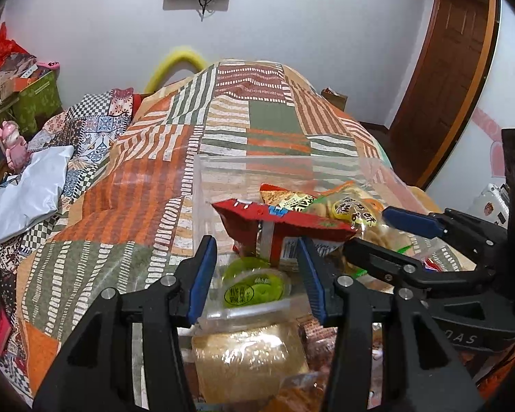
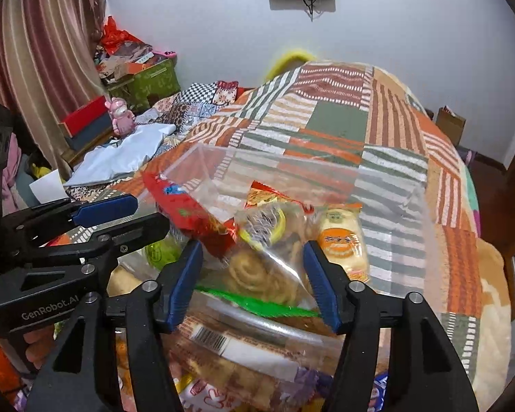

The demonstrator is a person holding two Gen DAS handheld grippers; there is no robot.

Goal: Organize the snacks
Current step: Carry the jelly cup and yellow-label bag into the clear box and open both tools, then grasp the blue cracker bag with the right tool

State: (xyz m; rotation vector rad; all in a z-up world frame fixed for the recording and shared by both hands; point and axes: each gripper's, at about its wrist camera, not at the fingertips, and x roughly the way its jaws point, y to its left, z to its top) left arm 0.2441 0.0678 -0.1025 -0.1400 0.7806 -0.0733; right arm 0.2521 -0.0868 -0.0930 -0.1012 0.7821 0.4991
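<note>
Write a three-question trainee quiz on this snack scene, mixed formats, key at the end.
1. True or false: the clear bin sits on a patchwork quilt.
2. Which colour is the long packet leaning in the bin? A blue, B red, C white.
3. Fill in: the round jelly cup beyond the left tongs has a ____ lid.

Key: 1 true; 2 B; 3 green.

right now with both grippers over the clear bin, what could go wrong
The red packet sits tilted on top of the pile in the clear bin and could slide out if nudged. The left gripper and right gripper hang close together, so they might collide. The right one could crush the fried snack bag.
</note>
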